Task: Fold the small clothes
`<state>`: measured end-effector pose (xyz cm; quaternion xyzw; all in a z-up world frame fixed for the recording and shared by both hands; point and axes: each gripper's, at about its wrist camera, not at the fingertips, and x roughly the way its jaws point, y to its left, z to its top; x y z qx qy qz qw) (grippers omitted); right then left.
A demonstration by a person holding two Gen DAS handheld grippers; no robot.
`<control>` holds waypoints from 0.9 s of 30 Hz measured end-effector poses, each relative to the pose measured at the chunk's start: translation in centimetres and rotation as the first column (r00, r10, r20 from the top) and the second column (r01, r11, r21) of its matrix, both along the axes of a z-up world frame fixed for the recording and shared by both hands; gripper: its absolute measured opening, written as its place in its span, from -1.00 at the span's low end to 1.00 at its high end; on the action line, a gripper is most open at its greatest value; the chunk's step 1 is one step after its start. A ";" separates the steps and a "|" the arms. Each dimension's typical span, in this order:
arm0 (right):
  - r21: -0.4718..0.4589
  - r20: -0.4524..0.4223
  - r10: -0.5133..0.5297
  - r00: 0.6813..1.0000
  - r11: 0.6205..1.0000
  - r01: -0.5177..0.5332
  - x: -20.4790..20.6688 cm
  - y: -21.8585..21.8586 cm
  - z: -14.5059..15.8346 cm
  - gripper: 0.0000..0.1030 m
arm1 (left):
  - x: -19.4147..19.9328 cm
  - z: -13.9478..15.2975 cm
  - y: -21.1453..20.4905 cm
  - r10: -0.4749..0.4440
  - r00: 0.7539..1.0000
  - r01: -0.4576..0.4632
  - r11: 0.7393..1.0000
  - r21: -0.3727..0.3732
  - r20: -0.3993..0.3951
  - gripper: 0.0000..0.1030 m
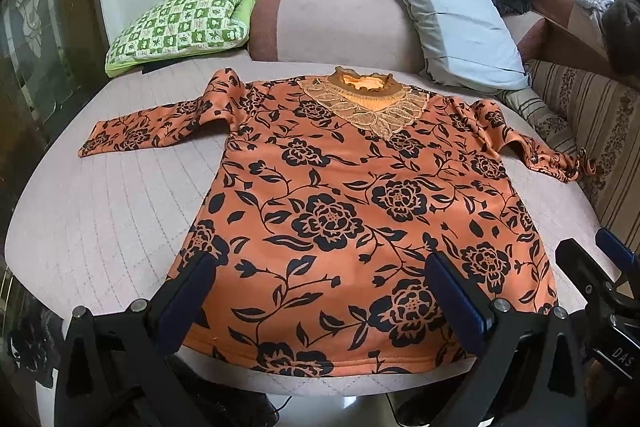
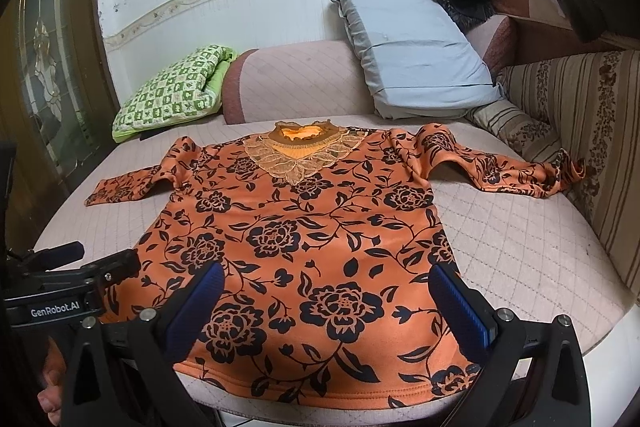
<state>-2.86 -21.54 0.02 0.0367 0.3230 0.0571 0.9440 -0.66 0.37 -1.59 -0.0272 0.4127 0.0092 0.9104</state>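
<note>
Hovering at six o'clock over the hem, both spread wide and gripping nothing — left gripper [image 1: 320,291] and right gripper [image 2: 326,301]. Lying flat and face up on the quilted cushion [image 1: 120,211], the orange floral top [image 1: 340,195], sleeves out toward nine and three o'clock; folding apparently not yet begun. Likely calling next for pinching a sleeve or side edge and carrying it across the middle. Crowding the three o'clock sleeve [image 2: 532,175], the striped sofa back [image 2: 592,131]. Sitting well beyond at twelve o'clock — green checked blanket [image 1: 180,23] and grey pillow [image 1: 452,19].
</note>
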 end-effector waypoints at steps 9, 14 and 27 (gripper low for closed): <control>0.001 0.001 -0.001 1.000 1.000 0.001 0.0 0.0 0.0 1.00 | 0.1 -0.1 -0.2 -0.007 1.000 0.007 1.000 0.009 -0.006 1.00; 0.007 -0.002 -0.002 1.000 1.000 0.002 0.0 0.0 0.0 1.00 | 0.2 -0.2 -0.1 -0.003 1.000 0.003 1.000 0.006 -0.007 1.00; 0.016 -0.005 -0.002 1.000 1.000 0.002 0.4 -0.1 -0.2 1.00 | 0.4 -0.5 -0.3 -0.004 1.000 0.004 1.000 0.006 -0.010 1.00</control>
